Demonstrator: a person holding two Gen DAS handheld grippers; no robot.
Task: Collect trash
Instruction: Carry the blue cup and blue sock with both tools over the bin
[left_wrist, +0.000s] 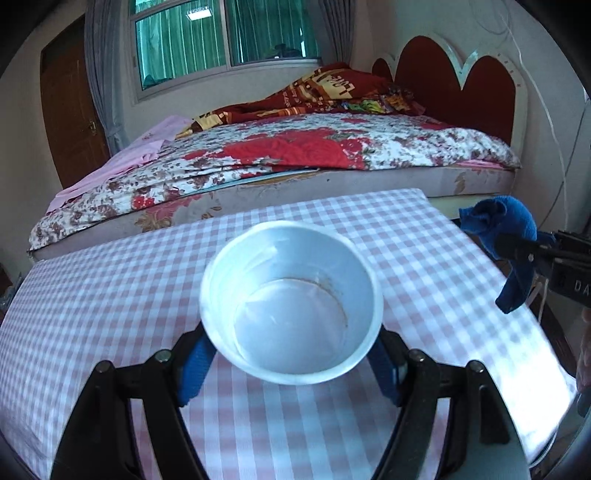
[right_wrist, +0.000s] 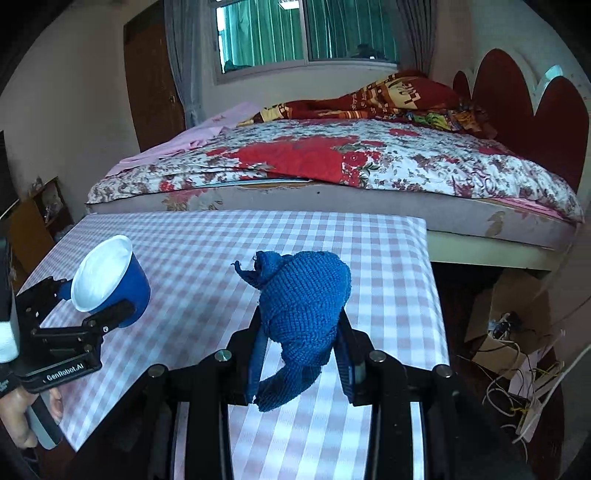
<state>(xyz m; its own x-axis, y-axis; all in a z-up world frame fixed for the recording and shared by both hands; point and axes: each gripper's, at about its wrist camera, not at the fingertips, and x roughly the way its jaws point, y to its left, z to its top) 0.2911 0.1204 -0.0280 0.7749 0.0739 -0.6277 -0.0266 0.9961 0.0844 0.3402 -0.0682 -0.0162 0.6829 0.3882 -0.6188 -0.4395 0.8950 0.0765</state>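
Observation:
My left gripper (left_wrist: 291, 354) is shut on a paper cup (left_wrist: 291, 306), white inside and blue outside, with its pads against both sides. The cup is empty and hangs tilted above the checked table (left_wrist: 110, 295). From the right wrist view the same cup (right_wrist: 110, 280) and left gripper (right_wrist: 88, 306) appear at the left, lifted off the cloth. A crumpled blue knitted cloth (right_wrist: 303, 302) bulges up between the fingers of my right gripper (right_wrist: 301, 354), which is shut on it above the table (right_wrist: 388, 277). That blue cloth (left_wrist: 506, 236) and the right gripper (left_wrist: 517, 251) show at the right edge of the left wrist view.
A bed (left_wrist: 295, 155) with a floral cover runs along the table's far edge, with a red headboard (left_wrist: 461, 85) at the right. On the floor to the right of the table lie a cardboard box (right_wrist: 509, 314) and tangled cables (right_wrist: 517, 387). A person's hand (right_wrist: 22, 417) holds the left gripper's handle.

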